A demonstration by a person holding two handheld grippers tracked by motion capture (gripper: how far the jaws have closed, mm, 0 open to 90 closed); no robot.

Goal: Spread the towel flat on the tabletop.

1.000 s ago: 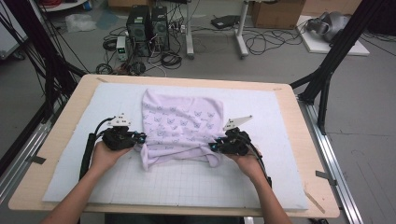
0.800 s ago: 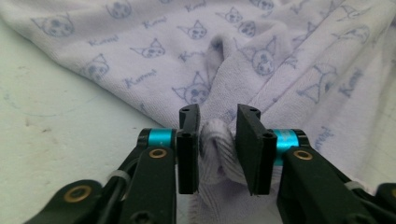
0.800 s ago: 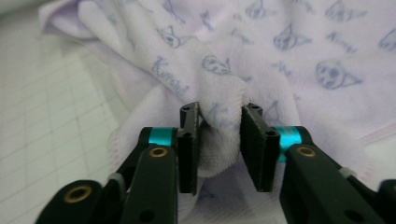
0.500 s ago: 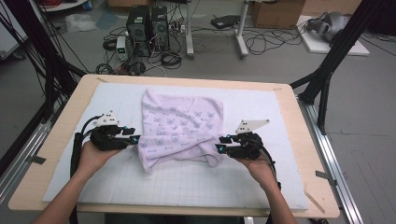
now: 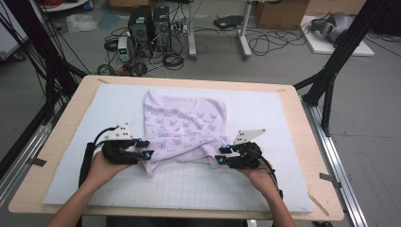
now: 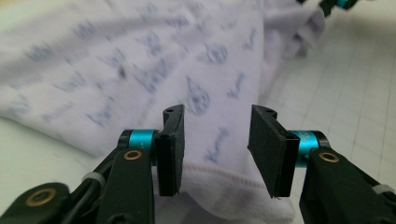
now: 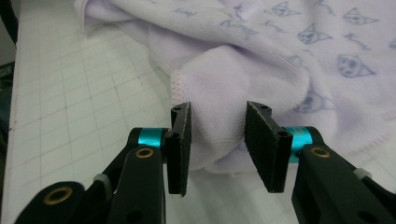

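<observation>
Across the white gridded worktop (image 5: 198, 189) lies a rumpled lilac cat-print towel (image 5: 184, 125). Both tools, left (image 5: 145, 148) and right (image 5: 220, 156), gape around its near corners, unclenched. Closing too shallow could let an edge slip.

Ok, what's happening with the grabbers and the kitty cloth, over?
Left gripper, right gripper: open, jaws astride edges of lilac cat-print towel. Towel rumpled on white grid mat. Nothing blocking.
</observation>
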